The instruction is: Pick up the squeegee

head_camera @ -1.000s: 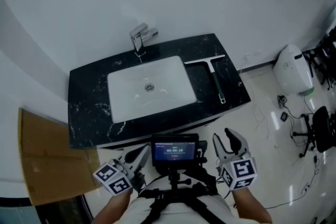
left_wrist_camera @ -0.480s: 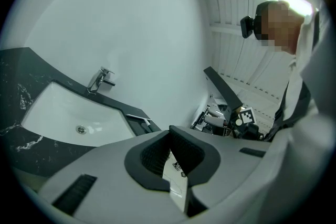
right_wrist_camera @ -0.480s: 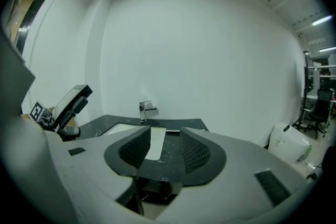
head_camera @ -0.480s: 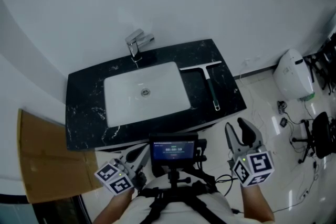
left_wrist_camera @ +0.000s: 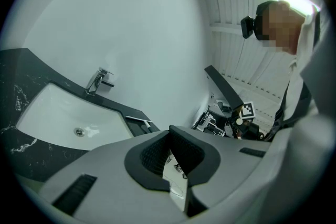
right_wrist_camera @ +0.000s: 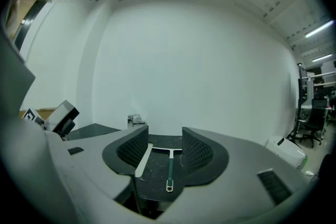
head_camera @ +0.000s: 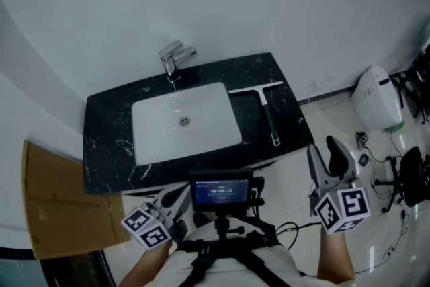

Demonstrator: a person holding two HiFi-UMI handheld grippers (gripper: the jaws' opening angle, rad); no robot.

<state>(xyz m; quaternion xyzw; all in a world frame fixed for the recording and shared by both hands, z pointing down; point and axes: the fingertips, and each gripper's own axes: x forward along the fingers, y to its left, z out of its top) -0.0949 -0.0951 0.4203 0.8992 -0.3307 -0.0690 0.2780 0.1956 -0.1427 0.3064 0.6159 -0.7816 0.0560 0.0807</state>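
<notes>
Black marble-veined stone is making up the desk [head_camera: 107, 138]. In the head view the squeegee [head_camera: 267, 107] is lying flat on its right end, between the white sink [head_camera: 161, 131] and the desk's right edge, with its pale blade toward the back edge and its dark green handle pointing at the front edge. The right gripper [head_camera: 327, 156] is hovering off the desk's front right corner, well apart from the squeegee. The left gripper [head_camera: 176, 199] is hanging low by the person's body.

In the left gripper view the left gripper [left_wrist_camera: 170, 152] is showing only a narrow gap and gripping nothing, and the squeegee [left_wrist_camera: 140, 122] is a small shape beyond the sink.

In the right gripper view the right gripper [right_wrist_camera: 164, 149] is standing wide, its jaws having just been opening. Nothing is between them, and the squeegee [right_wrist_camera: 170, 165] is lining up far off in the gap.

I am judging it light, with a stiff handle and a flexible rubber edge. Lying flat on slick stone, it may skid. The handle, taken crosswise near the blade, is looking like the best hold.
</notes>
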